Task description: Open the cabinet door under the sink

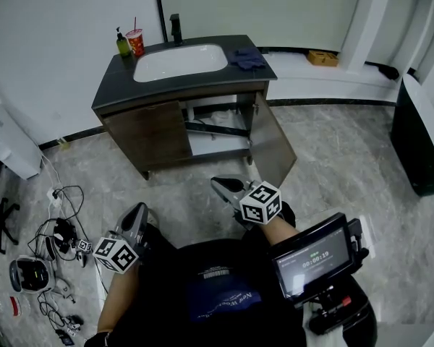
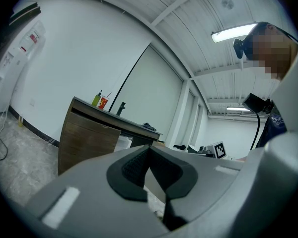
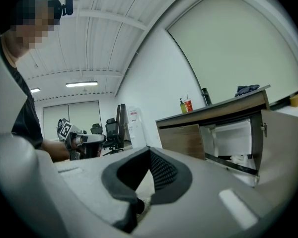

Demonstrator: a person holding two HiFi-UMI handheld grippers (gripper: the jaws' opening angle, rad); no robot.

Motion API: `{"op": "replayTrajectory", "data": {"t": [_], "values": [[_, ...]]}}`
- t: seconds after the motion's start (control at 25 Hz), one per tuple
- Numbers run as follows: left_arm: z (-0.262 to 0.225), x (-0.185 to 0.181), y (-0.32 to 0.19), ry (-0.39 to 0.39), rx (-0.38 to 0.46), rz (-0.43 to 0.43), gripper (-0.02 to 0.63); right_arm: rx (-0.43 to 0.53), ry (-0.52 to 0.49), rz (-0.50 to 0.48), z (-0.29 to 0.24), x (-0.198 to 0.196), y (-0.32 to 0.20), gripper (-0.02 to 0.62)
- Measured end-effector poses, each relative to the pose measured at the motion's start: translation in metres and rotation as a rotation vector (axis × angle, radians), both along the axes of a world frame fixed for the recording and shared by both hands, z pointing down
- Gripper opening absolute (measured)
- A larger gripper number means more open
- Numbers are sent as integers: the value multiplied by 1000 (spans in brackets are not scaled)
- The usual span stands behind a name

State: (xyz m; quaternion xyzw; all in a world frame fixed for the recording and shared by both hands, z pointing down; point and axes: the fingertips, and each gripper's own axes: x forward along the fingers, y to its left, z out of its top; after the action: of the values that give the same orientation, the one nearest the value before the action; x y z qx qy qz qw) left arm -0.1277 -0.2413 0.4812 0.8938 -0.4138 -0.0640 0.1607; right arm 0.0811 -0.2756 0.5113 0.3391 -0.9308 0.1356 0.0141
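Head view gives us the layout: the right cabinet door (image 1: 273, 147) under the sink (image 1: 179, 61) is swung wide open and the left door (image 1: 148, 132) is shut. Left gripper (image 1: 139, 212) and right gripper (image 1: 218, 185) sit close to our body, well apart from the cabinet. Both pairs of jaws are pressed together on nothing (each gripper view shows that up close). Only the right gripper view looks into the white interior (image 3: 233, 138). The left gripper view mostly gets the closed wood front.
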Motion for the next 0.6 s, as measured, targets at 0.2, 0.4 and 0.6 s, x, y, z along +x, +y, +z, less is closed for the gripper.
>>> {"op": "replayTrajectory", "data": {"t": [0.2,0.4,0.6], "values": [[1,-1,2,1,-1,-2,2,3,12,-6,1,-2,2,0],[1,0,2,3,-1,-1,2,7,15,-6,1,-1,3,0],[1,0,2,3,-1,0,2,8,16,-4,0,-1,3,0]]}}
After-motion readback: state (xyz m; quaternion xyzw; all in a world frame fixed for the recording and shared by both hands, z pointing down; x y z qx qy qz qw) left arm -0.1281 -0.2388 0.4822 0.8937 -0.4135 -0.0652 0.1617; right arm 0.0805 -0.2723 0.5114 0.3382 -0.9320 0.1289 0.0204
